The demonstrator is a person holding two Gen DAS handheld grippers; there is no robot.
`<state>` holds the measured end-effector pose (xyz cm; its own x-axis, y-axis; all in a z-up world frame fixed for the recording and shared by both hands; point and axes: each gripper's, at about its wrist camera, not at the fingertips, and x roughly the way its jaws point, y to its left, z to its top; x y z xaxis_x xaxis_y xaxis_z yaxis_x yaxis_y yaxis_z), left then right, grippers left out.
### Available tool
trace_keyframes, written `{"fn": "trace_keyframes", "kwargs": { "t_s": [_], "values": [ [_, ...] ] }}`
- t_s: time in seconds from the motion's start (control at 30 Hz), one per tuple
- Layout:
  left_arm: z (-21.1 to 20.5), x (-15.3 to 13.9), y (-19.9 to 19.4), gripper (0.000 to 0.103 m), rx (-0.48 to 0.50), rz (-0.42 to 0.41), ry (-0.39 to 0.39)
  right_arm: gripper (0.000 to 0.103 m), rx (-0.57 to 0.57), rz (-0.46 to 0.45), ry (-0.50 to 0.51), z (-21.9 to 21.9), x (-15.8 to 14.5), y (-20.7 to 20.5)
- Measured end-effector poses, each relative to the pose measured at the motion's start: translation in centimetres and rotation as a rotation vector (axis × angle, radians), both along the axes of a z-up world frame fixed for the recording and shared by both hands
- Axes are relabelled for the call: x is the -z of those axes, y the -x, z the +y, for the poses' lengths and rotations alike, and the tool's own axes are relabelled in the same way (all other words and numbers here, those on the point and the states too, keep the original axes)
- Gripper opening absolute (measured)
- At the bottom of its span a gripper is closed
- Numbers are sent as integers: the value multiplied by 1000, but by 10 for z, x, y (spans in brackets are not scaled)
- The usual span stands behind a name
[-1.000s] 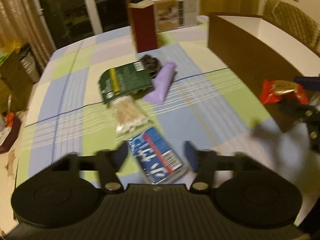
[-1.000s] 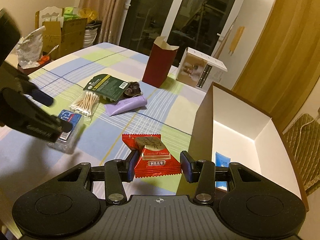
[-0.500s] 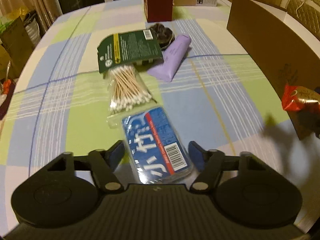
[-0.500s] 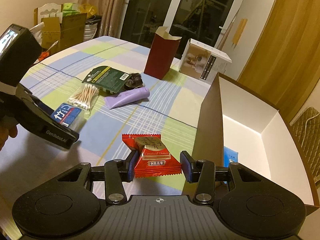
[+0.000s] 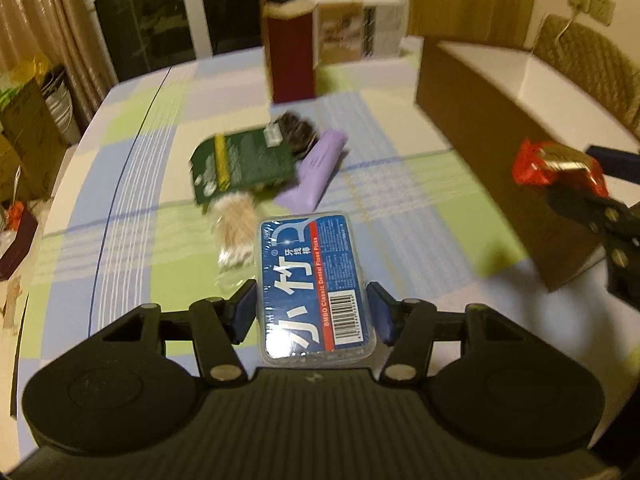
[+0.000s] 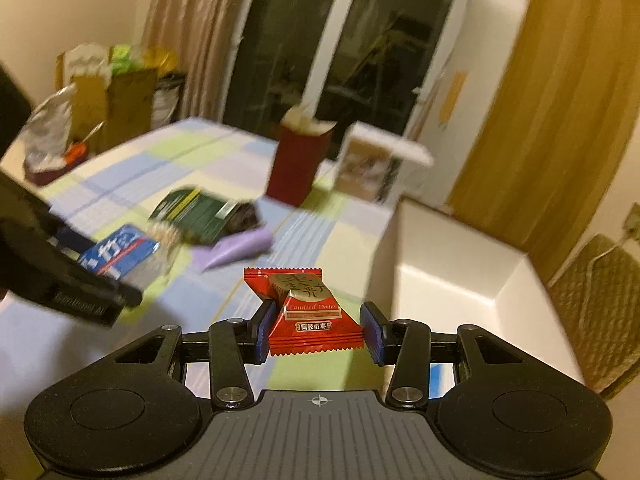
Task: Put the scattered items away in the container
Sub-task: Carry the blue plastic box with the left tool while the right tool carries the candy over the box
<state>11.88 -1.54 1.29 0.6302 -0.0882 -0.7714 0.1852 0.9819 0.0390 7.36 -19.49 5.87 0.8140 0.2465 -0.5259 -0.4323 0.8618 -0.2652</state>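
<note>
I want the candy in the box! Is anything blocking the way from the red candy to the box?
Only the box's own near wall, which stands up just right of the candy. The right gripper must carry the candy over that wall. Nothing else visible is in between.

Motion blur smears the far counter (image 5: 400,208) in both views: the green packet (image 5: 244,166) carries print too soft to read, and the dark thing (image 5: 298,132) tucked behind it can't be identified. The cotton swabs (image 5: 236,236) are half covered by the blue floss box (image 5: 316,280). The right gripper (image 5: 600,216) is cut off by the left view's edge. The container (image 6: 448,264) has its floor partly hidden behind the right gripper's fingers (image 6: 374,332).
</note>
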Motion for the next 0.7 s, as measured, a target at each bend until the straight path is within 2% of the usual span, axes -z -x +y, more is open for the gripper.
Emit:
{"fn": "trace_keyframes", "kwargs": {
  "t_s": [0.27, 0.4, 0.5, 0.7],
  "values": [
    [-59, -58, -1, 53, 131, -111, 58, 48, 184, -69, -19, -77, -36, -28],
    [-100, -83, -7, 53, 205, -157, 98, 48, 318, -6, -116, -117, -38, -52],
    [-131, -95, -14, 53, 262, -174, 110, 48, 375, 8, -155, -130, -35, -60],
    [-181, -96, -32, 54, 361, -168, 84, 48, 439, 64, -210, -153, -21, -71]
  ]
}}
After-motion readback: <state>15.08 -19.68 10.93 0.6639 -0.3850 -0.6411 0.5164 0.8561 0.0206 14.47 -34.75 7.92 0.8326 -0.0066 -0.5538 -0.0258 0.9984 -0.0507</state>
